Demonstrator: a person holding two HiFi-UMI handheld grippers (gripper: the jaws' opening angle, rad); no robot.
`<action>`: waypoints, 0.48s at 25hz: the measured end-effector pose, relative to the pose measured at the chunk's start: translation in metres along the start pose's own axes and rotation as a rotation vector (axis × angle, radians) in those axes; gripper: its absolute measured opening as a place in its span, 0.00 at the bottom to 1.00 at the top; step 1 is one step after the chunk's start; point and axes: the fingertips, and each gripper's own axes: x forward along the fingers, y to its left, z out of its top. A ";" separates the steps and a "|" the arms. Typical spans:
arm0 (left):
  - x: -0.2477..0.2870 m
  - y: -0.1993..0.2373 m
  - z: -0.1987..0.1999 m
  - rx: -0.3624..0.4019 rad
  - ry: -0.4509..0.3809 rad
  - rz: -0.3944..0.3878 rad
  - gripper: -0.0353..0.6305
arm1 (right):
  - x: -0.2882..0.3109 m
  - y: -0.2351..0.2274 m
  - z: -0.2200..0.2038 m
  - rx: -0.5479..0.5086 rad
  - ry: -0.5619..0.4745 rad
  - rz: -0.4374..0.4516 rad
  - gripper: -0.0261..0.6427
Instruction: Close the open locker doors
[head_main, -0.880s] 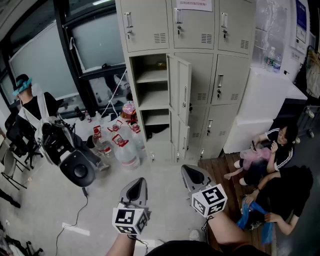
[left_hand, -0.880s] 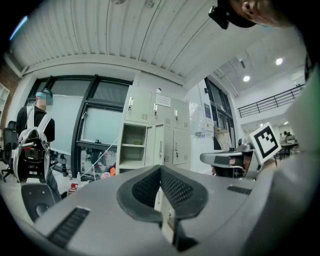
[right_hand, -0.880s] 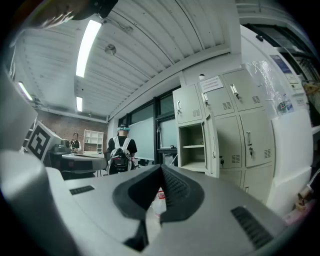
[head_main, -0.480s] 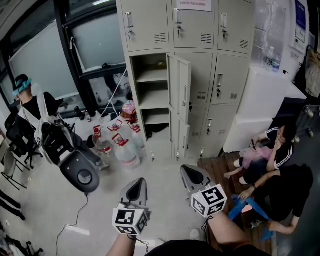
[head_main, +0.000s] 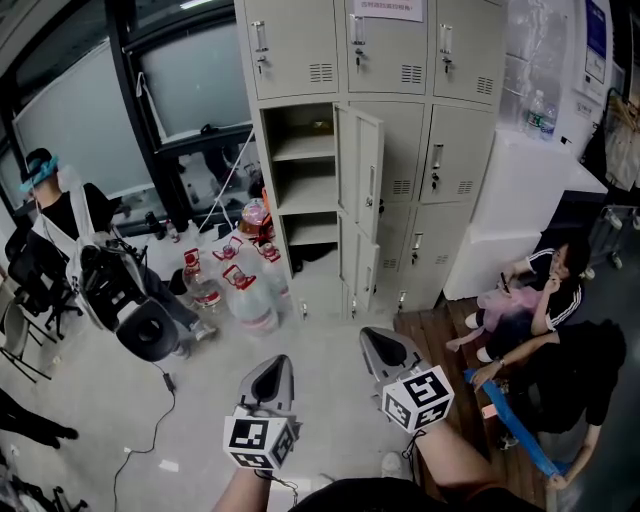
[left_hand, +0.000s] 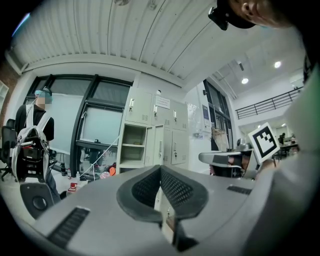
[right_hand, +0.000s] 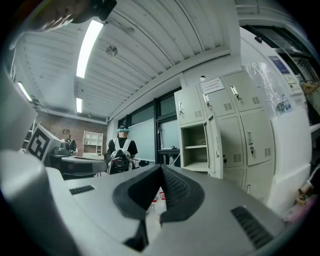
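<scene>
Showing, at upper centre of the head view, the beige locker bank with two doors in its left column open: the upper open door and, directly below it, the lower open door, both swinging outward on the right side of their compartments and exposing bare shelves. Holding the left gripper and the right gripper level at lower centre, side by side, well apart from the lockers and touching neither door. Pointing both toward the locker bank, with each pair of jaws pressed together at the tips and gripping nothing. Including, left of the open compartments, large water bottles clustering on the floor; at far left, a person wearing a backpack; at lower right, seated people beside a white block.
</scene>
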 end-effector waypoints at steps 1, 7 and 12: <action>-0.002 0.002 -0.001 -0.001 0.000 -0.003 0.06 | 0.001 0.003 -0.001 0.000 0.001 -0.002 0.04; -0.016 0.018 -0.004 -0.001 -0.001 -0.021 0.06 | 0.006 0.023 -0.002 0.004 -0.003 -0.019 0.04; -0.026 0.033 -0.007 0.005 0.001 -0.038 0.06 | 0.013 0.040 -0.004 0.001 -0.006 -0.029 0.04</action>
